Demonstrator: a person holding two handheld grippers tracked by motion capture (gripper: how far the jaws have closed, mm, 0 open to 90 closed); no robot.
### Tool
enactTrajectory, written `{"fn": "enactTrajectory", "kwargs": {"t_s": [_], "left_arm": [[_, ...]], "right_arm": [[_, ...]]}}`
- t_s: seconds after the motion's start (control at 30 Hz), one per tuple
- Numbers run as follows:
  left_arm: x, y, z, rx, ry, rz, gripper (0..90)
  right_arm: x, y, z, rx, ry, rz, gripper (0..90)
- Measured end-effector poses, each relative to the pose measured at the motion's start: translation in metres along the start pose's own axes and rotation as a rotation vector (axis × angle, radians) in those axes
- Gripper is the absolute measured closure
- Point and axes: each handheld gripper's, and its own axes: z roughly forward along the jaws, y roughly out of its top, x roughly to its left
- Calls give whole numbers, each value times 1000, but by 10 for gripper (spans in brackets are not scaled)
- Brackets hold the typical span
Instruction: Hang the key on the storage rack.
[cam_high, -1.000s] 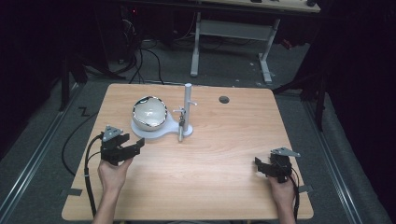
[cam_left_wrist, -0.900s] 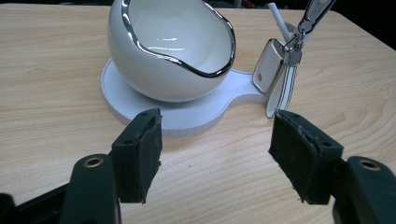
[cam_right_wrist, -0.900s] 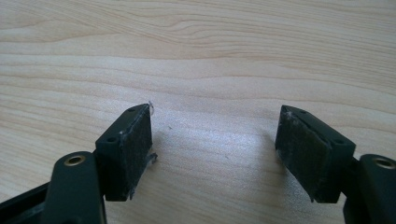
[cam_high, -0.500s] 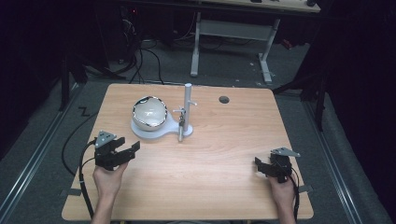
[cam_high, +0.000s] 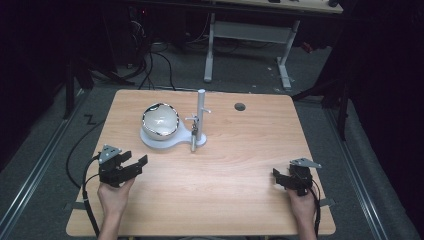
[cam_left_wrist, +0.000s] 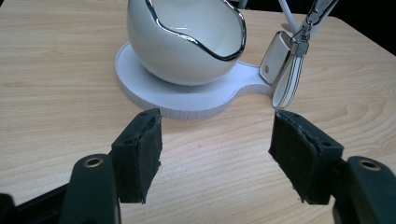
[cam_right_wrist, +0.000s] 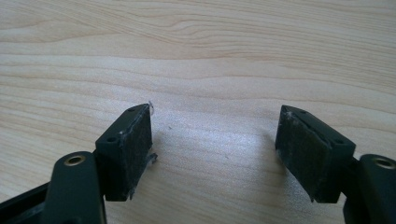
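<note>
Hands low at near edge, left tongs (cam_high: 134, 166) and right tongs (cam_high: 278, 178) agape

Left claw (cam_high: 131, 166): ahead of your spread jaws the white bowl (cam_left_wrist: 187, 39) on its flat white base (cam_left_wrist: 187, 100) blocks the way, base edge just beyond the tips. Ahead-right, a small white fob (cam_left_wrist: 282, 70) hangs from the post (cam_high: 200, 112), near the right jaw's line. Bare table (cam_high: 225, 180) lies between your two claws. Right claw (cam_high: 282, 179): nothing but open wood ahead, jaws apart over clear grain.
</note>
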Motion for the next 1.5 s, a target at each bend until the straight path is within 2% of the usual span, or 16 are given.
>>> {"fn": "enactTrajectory", "kwargs": {"t_s": [0.67, 1.33, 1.5], "left_arm": [[4, -15, 2, 22, 13, -19, 339], [9, -32, 17, 65, 37, -22, 333], [9, -35, 21, 83, 52, -9, 332]], "right_arm": [[0, 0, 0, 0, -1, 0, 274], [0, 0, 0, 0, -1, 0, 274], [0, 0, 0, 0, -1, 0, 275]]}}
